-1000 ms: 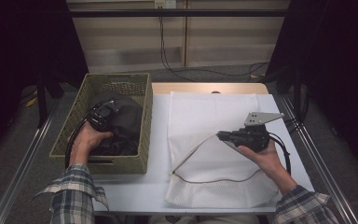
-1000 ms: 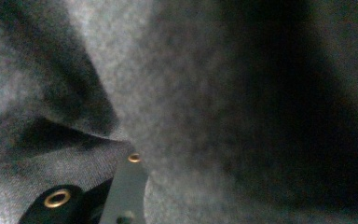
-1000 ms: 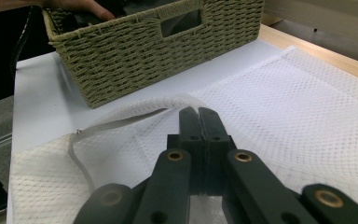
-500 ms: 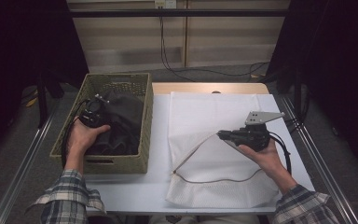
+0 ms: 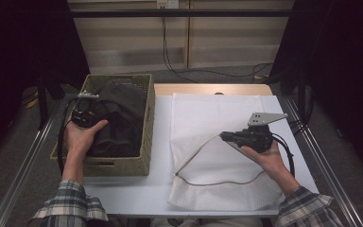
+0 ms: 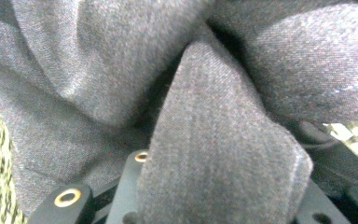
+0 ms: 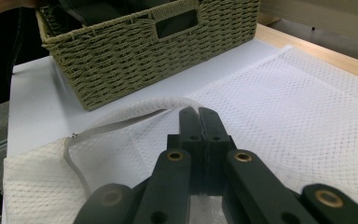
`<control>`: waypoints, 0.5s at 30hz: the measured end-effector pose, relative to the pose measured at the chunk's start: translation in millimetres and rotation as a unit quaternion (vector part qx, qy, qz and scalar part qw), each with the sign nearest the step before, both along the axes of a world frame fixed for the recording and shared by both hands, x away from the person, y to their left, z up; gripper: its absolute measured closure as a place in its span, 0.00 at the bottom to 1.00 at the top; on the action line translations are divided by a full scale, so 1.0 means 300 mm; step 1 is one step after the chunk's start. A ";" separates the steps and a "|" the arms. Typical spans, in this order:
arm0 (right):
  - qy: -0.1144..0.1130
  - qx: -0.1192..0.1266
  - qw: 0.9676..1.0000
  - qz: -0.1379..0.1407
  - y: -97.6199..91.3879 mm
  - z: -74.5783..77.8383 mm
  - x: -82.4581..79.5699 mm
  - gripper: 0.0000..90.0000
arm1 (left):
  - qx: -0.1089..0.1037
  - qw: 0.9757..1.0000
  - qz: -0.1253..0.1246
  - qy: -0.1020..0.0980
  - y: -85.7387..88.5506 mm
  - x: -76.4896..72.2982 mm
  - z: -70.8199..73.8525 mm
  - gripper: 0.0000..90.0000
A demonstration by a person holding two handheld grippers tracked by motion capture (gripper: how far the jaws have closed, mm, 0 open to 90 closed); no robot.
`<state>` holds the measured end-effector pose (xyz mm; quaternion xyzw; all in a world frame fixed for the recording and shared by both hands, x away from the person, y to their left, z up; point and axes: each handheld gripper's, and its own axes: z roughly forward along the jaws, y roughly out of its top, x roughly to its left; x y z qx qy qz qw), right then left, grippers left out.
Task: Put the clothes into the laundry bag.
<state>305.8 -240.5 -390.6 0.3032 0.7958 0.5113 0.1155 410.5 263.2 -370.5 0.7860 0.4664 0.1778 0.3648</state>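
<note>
Grey, dark twill garment [image 5: 123, 118] found bunched inside the olive woven basket [image 5: 147, 142] at the left, not yet raised over the rim; fold of it clamped between the jaws of the left gripper [image 5: 83, 115]. Moving rightward, noted the basket's near wall as the edge to clear, then a bare strip of white table [image 5: 160, 142]. Farther right, lay the white mesh laundry bag [image 5: 217, 109], its mouth hem pinched tight in the right gripper [image 7: 198, 116] and lifted ajar; loading judged all ahead.
</note>
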 end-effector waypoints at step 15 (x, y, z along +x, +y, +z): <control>-0.001 0.003 1.000 -0.002 -0.002 0.004 -0.003 1.00 | -0.083 0.992 0.013 -0.092 0.030 -0.080 0.042 0.79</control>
